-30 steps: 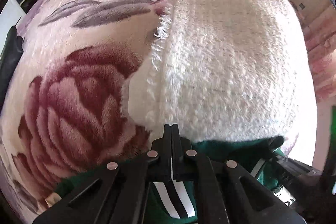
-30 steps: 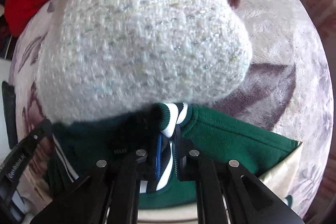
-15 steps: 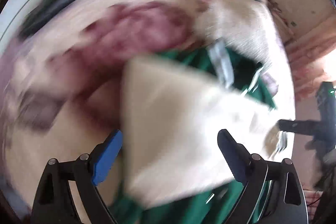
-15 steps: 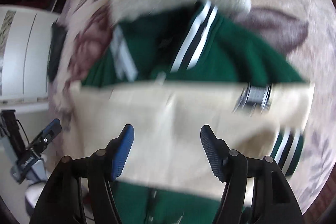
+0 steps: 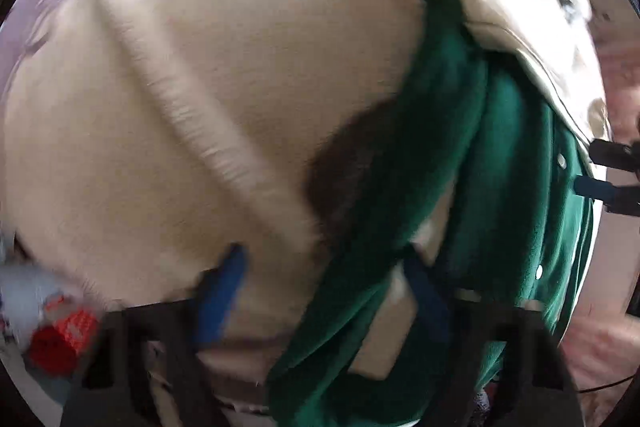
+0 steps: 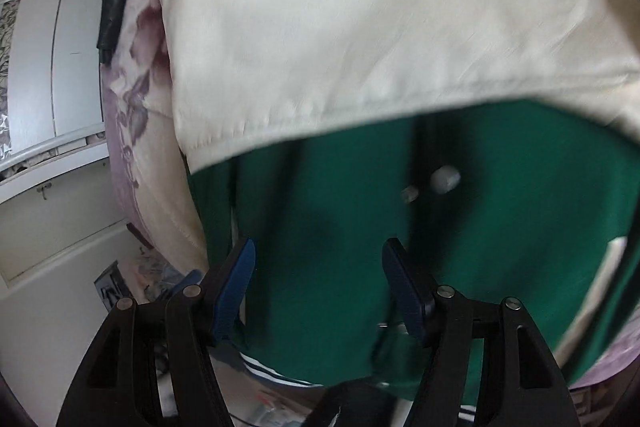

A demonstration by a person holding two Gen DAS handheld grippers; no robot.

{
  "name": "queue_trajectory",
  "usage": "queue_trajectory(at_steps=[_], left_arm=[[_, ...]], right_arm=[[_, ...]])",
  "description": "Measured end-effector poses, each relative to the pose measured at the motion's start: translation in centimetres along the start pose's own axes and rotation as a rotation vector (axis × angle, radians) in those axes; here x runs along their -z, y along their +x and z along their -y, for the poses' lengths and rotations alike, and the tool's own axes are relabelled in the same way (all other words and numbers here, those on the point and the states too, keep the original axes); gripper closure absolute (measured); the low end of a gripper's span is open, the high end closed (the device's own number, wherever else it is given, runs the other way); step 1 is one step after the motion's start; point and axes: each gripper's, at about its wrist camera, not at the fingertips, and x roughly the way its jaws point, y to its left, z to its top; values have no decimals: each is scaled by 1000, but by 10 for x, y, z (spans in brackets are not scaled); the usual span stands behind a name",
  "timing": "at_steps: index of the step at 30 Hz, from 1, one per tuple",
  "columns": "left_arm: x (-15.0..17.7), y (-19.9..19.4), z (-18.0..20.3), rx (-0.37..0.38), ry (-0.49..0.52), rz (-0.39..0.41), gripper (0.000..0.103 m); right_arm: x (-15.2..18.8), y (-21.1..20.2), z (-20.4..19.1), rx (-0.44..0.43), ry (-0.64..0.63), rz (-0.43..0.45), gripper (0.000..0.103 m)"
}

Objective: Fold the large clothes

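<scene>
My left tool [image 5: 320, 291] is closing over the jacket [image 5: 460, 155] on the bed [image 6: 132, 99]; my right tool [image 6: 318, 287] hangs apart above it. Pinching several layers could drag the fold undone.

jacket [image 6: 460, 195] on blanket [image 6: 132, 99], cabinet [image 6: 60, 59] left

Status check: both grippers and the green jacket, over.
Left gripper closing over green-and-cream jacket, nothing pinched. Right gripper open above the jacket's green body. Floral blanket beneath; nothing blocking.
</scene>
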Motion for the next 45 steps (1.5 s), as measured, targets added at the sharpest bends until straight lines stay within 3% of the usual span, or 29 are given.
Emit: queue_trajectory(at_steps=[1,3,6,10,13,14,15,16,19,20,22,24,26,28,31,33,36,38,39,40,42,45], left_arm=[[-3,6,4,-3,12,6,75],[-7,15,-3,-3,-11,32,75],[-9,18,-24,109,-132,29,75],[-2,11,-22,125,-142,31,75],[12,9,-28,136,-152,31,75],[15,8,-29,140,-159,32,75],[17,7,-31,148,-169,35,75],[24,3,-37,146,-175,41,75],[35,-4,-48,144,-193,50,75],[39,-5,-51,146,-203,54,75],[47,-7,-59,162,-223,55,75],[56,-9,-69,203,-252,48,74],[49,-9,-74,222,-272,42,71],[54,-15,-85,246,-280,39,56],[70,-24,-97,321,-286,38,40],[81,-22,-98,366,-274,18,40],[84,-11,-93,373,-205,-40,40],[86,-7,-81,359,-166,-32,44],[88,-7,-75,332,-138,-9,77],[88,-8,-74,296,-121,-1,94],[86,-7,-82,255,-132,29,95],[81,-3,-105,324,-239,6,95]], right_arm=[[10,9,-5,7,9,-1,35],[14,25,-14,19,11,1,35],[10,37,-29,14,29,5,35],[-7,40,-57,-94,14,-16,35],[-30,67,-75,-109,3,-71,35],[-39,84,-78,-129,40,-74,38],[-47,94,-82,-157,70,-75,58],[-53,102,-86,-196,92,-66,66],[-65,122,-122,-232,99,-35,66],[-66,130,-136,-243,91,-36,66],[-68,144,-165,-169,24,-31,64],[-73,159,-171,-130,12,-49,45],[-77,161,-170,-183,17,-86,33],[-71,144,-161,-301,66,-103,29],[-50,105,-138,-391,70,-78,29],[-26,76,-108,-363,91,-34,29],[13,46,-63,-233,120,27,29],[44,29,-28,-140,158,63,29],[62,19,-7,-98,200,88,29],[76,12,9,-77,234,102,29],[107,-5,52,-25,310,131,29],[150,-17,111,68,440,144,29]])
